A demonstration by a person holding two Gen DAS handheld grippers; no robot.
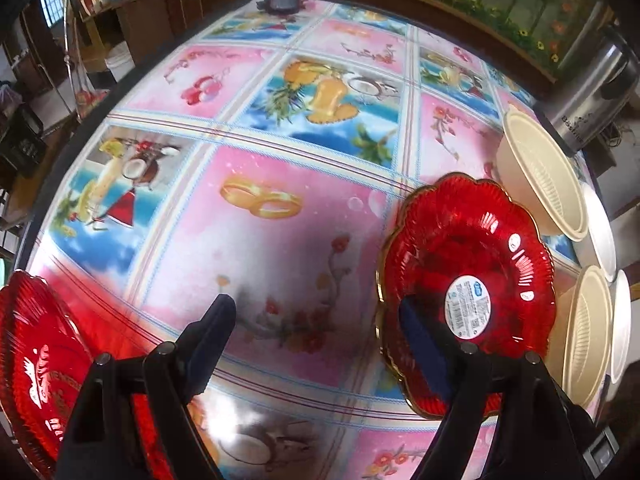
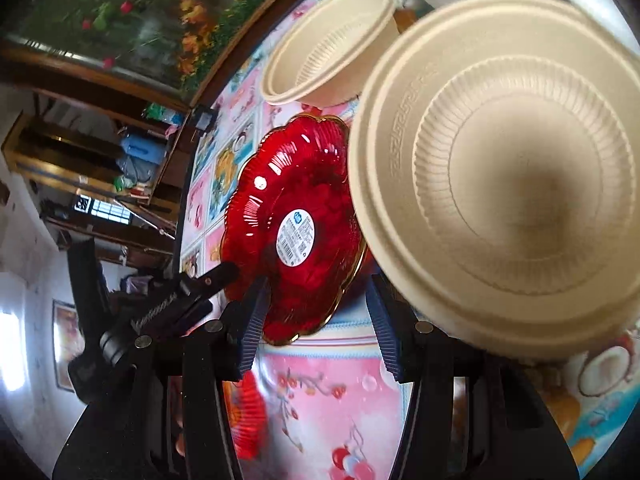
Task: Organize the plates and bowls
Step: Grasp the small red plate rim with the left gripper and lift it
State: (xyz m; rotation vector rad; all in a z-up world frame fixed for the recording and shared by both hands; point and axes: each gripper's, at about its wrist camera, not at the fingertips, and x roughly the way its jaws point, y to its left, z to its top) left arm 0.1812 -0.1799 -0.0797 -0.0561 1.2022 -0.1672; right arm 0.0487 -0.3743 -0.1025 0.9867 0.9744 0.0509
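**Red plates and cream bowls on the patterned worktop**

A scalloped red plate (image 1: pixel 472 280) with a gold rim and round white label lies flat. A second red plate (image 1: pixel 36 364) lies well apart from it. Beside the labelled one stand ribbed cream bowls (image 1: pixel 540 176), upright and empty, one (image 2: pixel 516 184) close to the right camera.

Both grippers empty, aimed downward.
Left black two-finger gripper (image 1: pixel 316 336) jaws wide apart; right black two-finger gripper (image 2: pixel 316 328) jaws partly apart, gripping nothing.
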